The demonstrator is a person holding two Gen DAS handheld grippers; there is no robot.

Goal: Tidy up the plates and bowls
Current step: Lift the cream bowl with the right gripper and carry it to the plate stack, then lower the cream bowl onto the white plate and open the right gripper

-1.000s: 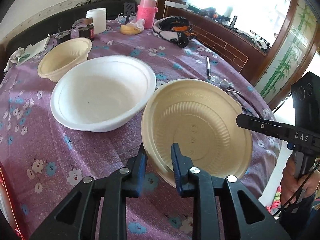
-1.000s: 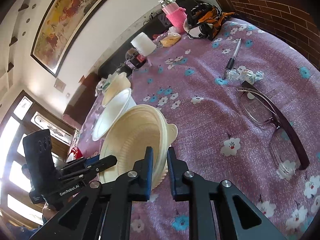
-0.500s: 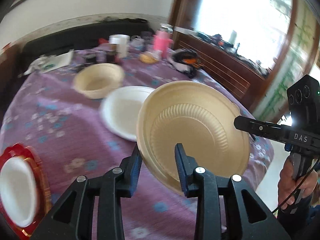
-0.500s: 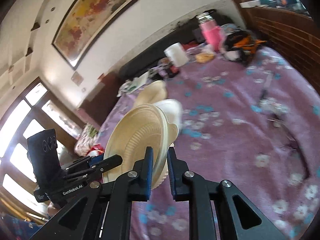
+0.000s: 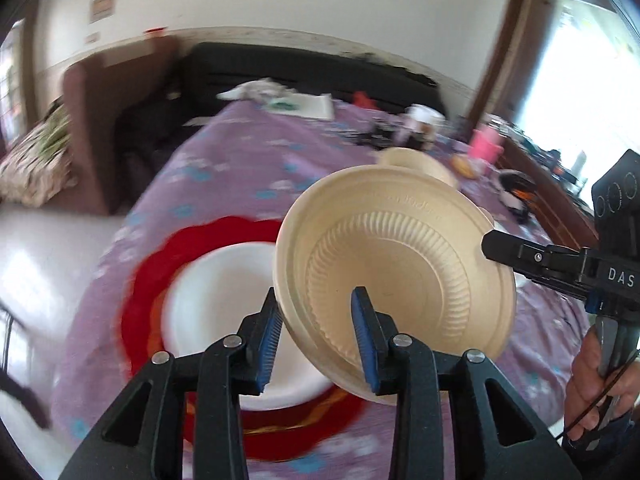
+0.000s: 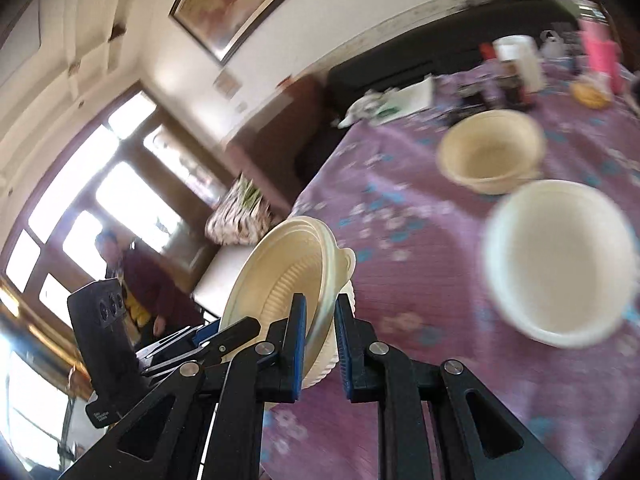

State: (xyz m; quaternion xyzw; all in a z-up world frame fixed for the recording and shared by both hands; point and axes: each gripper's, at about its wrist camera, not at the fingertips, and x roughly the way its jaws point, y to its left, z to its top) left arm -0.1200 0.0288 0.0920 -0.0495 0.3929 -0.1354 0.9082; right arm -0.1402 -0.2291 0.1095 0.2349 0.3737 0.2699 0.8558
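Now your right gripper (image 6: pixel 320 344) pinching the cream ribbed bowl (image 5: pixel 394 276) rim, tilted, left gripper (image 5: pixel 318 336) jaws just opening, straddling its near rim.

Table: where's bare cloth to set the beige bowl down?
Free: purple cloth between the red plate and the papers; also the strip before the white bowl. Crowded: far edge, with cup, pink bottle and clutter.
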